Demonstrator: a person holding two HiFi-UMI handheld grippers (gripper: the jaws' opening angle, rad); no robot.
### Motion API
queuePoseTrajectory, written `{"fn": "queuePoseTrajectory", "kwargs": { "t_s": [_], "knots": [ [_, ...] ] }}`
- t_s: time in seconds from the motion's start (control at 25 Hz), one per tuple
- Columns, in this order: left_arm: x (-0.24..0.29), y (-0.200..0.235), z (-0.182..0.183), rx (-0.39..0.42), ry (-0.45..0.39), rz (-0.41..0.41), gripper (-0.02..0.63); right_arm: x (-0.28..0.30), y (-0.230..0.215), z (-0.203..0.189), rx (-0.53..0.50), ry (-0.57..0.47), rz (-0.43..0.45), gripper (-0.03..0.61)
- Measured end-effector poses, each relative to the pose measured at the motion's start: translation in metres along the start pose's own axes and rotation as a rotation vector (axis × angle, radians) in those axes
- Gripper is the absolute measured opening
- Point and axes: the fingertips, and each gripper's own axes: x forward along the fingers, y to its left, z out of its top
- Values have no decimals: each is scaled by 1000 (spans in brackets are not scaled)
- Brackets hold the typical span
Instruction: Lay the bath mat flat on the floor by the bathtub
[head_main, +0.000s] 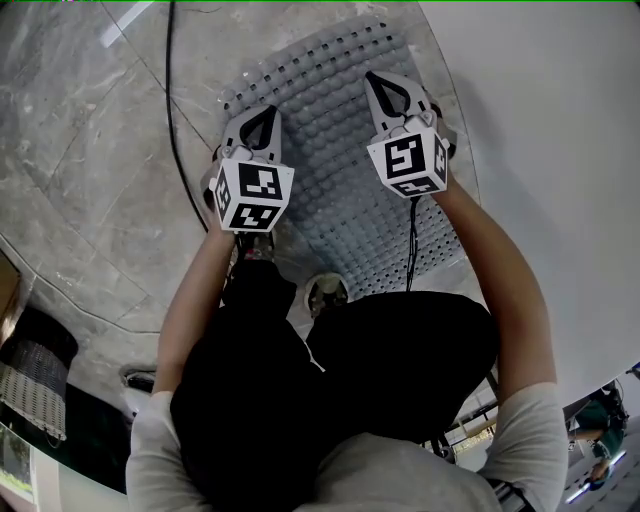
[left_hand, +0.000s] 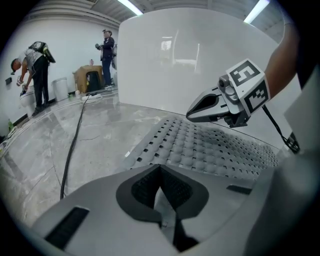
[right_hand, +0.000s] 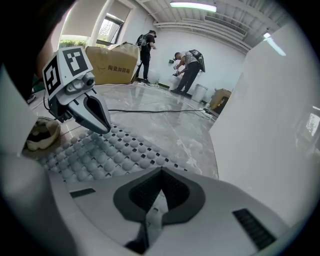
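Observation:
The grey bath mat (head_main: 335, 140), covered in bumps and holes, lies flat on the marble floor against the white bathtub wall (head_main: 540, 110). My left gripper (head_main: 262, 110) hovers over the mat's left edge, jaws shut with nothing between them. My right gripper (head_main: 376, 78) hovers over the mat's right side near the tub, also shut and empty. In the left gripper view the closed jaws (left_hand: 160, 168) point across the mat (left_hand: 210, 147), with the right gripper (left_hand: 191, 115) ahead. In the right gripper view the closed jaws (right_hand: 161, 171) point along the mat (right_hand: 100, 152) past the left gripper (right_hand: 104, 128).
A black cable (head_main: 172, 120) runs along the floor left of the mat. My shoe (head_main: 327, 292) rests at the mat's near edge. A woven basket (head_main: 35, 370) stands at the lower left. Two people (right_hand: 187, 67) and a cardboard box (right_hand: 112, 64) are far across the room.

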Motion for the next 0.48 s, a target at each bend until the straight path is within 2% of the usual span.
{"fn": "queuePoseTrajectory", "kwargs": {
  "t_s": [0.12,0.28,0.48],
  "knots": [
    [-2,-12,6,30,-19,-49,12,-11,11,-6,41,-11,30,8],
    [-10,-9,24,10,-22,-90,11,-35,7,-6,103,2,31,8],
    [-75,0,78,13,13,-122,11,-89,-4,14,227,25,17,6]
  ]
}}
